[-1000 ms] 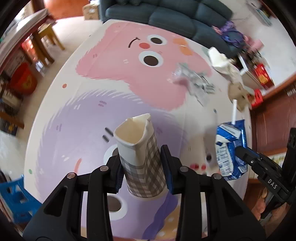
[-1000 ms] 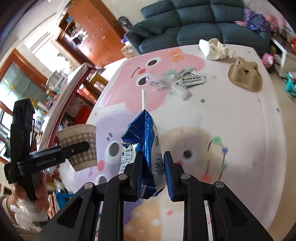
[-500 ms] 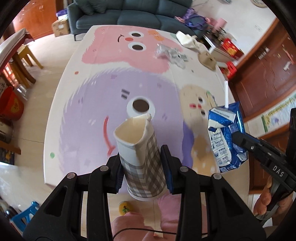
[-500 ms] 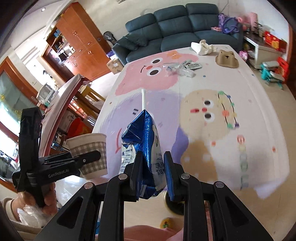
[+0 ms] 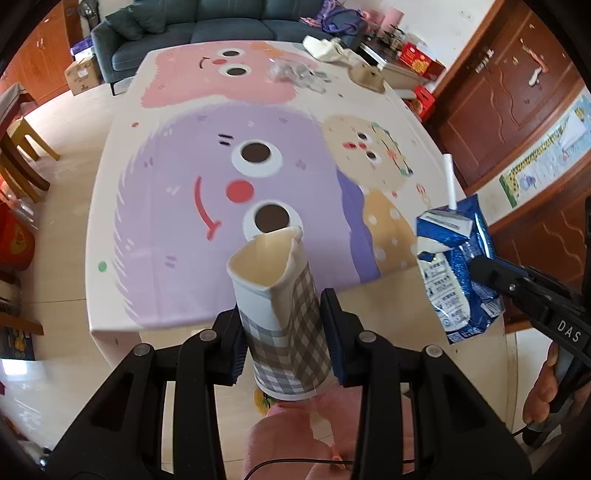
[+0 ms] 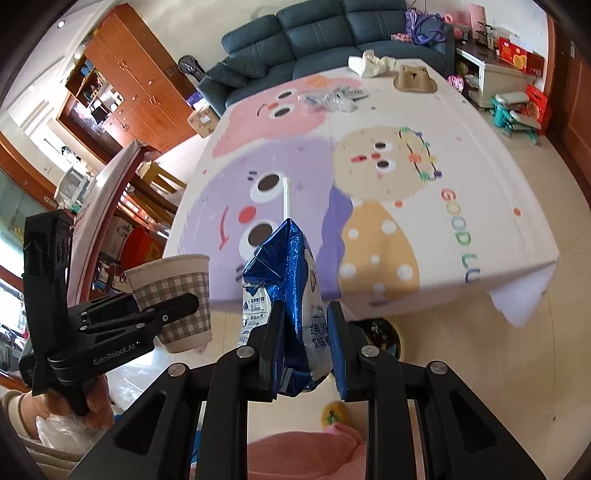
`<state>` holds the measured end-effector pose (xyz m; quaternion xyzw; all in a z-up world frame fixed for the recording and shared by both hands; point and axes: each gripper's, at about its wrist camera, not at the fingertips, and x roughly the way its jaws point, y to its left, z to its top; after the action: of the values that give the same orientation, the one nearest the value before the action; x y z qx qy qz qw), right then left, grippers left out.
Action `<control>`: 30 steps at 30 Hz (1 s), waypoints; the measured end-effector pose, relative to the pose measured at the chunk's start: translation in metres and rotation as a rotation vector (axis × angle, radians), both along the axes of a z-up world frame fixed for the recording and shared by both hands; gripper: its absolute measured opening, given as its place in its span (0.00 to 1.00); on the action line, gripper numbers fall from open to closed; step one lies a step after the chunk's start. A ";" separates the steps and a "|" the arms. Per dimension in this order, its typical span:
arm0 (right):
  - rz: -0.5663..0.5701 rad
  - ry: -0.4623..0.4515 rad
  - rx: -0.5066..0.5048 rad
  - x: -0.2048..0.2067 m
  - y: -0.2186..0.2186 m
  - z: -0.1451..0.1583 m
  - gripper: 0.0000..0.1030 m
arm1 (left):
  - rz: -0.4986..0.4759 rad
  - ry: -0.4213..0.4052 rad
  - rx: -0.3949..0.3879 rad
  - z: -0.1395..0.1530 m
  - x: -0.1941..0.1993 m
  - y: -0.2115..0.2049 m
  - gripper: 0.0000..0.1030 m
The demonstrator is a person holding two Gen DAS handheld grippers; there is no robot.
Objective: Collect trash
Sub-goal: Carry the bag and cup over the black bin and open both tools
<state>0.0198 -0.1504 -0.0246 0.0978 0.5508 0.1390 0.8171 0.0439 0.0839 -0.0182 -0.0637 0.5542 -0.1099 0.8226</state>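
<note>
A crumpled paper cup (image 5: 280,306) with a brown plaid band stands upright between the fingers of my left gripper (image 5: 284,330), which is shut on its lower half. To its right hangs a squashed blue and white milk carton (image 6: 284,280) with a white straw (image 6: 286,197) sticking up. My right gripper (image 6: 304,339) is shut on the carton's lower part. Both grippers hang side by side over the floor, just off the table's near edge. The cup (image 6: 173,291) also shows at the left of the right wrist view, and the carton (image 5: 454,266) at the right of the left wrist view.
The table's cartoon cloth (image 5: 166,221) carries crumpled clear wrappers (image 5: 291,72), a white bag (image 5: 328,48) and a brown bear-shaped piece (image 5: 367,75) at its far end. A dark round container (image 6: 380,332) sits on the floor under the near edge. A sofa (image 5: 221,26) stands behind the table.
Both grippers have drawn back from above the table to beyond its near edge, each with its item in it. The left gripper has rolled. The grips look the same.
</note>
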 end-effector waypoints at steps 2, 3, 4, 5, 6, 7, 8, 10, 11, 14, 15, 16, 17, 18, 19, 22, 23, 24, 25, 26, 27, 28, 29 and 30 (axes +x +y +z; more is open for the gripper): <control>0.010 0.015 -0.009 -0.005 -0.002 -0.009 0.21 | -0.012 0.006 0.005 -0.003 -0.007 -0.007 0.31; 0.018 0.026 -0.016 -0.009 -0.003 -0.015 0.21 | -0.016 0.008 0.007 -0.005 -0.010 -0.011 0.31; 0.028 0.036 -0.026 -0.012 -0.004 -0.022 0.21 | -0.020 0.011 0.011 -0.007 -0.015 -0.015 0.31; 0.034 0.042 -0.030 -0.013 -0.004 -0.028 0.21 | -0.022 0.013 0.016 -0.010 -0.015 -0.019 0.31; 0.044 0.050 -0.029 -0.018 -0.007 -0.037 0.21 | -0.024 0.017 0.021 -0.014 -0.019 -0.024 0.31; 0.052 0.052 -0.031 -0.023 -0.009 -0.045 0.21 | -0.024 0.020 0.023 -0.019 -0.023 -0.029 0.31; 0.061 0.050 -0.037 -0.028 -0.011 -0.054 0.21 | -0.020 0.022 0.024 -0.024 -0.026 -0.032 0.31; 0.088 0.033 -0.058 -0.040 -0.014 -0.075 0.21 | -0.005 0.039 0.014 -0.038 -0.036 -0.042 0.31; 0.099 0.030 -0.068 -0.044 -0.016 -0.085 0.21 | 0.001 0.047 0.012 -0.045 -0.040 -0.046 0.31; 0.140 0.042 -0.106 -0.059 -0.023 -0.135 0.21 | 0.012 0.072 0.022 -0.075 -0.056 -0.065 0.31; 0.146 0.053 -0.113 -0.063 -0.025 -0.150 0.21 | 0.015 0.083 0.031 -0.088 -0.061 -0.072 0.31; 0.151 0.073 -0.116 -0.066 -0.029 -0.171 0.21 | 0.017 0.091 0.040 -0.099 -0.066 -0.078 0.31; 0.153 0.084 -0.115 -0.069 -0.031 -0.184 0.21 | 0.018 0.105 0.052 -0.114 -0.070 -0.085 0.31; 0.151 0.097 -0.118 -0.071 -0.033 -0.204 0.21 | 0.019 0.122 0.064 -0.130 -0.073 -0.091 0.32; 0.149 0.114 -0.123 -0.072 -0.036 -0.226 0.21 | 0.021 0.136 0.073 -0.143 -0.076 -0.096 0.32; 0.121 0.140 -0.123 -0.070 -0.043 -0.281 0.21 | 0.043 0.175 0.086 -0.194 -0.080 -0.106 0.32; 0.110 0.146 -0.126 -0.067 -0.044 -0.298 0.21 | 0.049 0.180 0.089 -0.206 -0.080 -0.107 0.32; 0.096 0.148 -0.125 -0.064 -0.046 -0.312 0.21 | 0.057 0.184 0.092 -0.221 -0.079 -0.108 0.32; 0.083 0.148 -0.123 -0.062 -0.047 -0.326 0.21 | 0.069 0.186 0.100 -0.240 -0.079 -0.108 0.32; 0.071 0.144 -0.120 -0.058 -0.048 -0.340 0.21 | 0.076 0.188 0.104 -0.253 -0.078 -0.108 0.32; 0.061 0.134 -0.119 -0.054 -0.050 -0.356 0.21 | 0.087 0.188 0.107 -0.269 -0.076 -0.108 0.32; 0.050 0.116 -0.125 -0.050 -0.050 -0.369 0.21 | 0.097 0.186 0.108 -0.284 -0.073 -0.107 0.32; 0.041 0.101 -0.123 -0.045 -0.051 -0.380 0.21 | 0.104 0.182 0.110 -0.296 -0.071 -0.107 0.32; 0.029 0.082 -0.115 -0.041 -0.052 -0.389 0.21 | 0.113 0.173 0.112 -0.309 -0.069 -0.107 0.32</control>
<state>-0.0213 -0.2025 -0.4139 0.0483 0.5923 0.1145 0.7961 -0.0247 -0.0233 -0.3275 -0.0579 0.6240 -0.0265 0.7788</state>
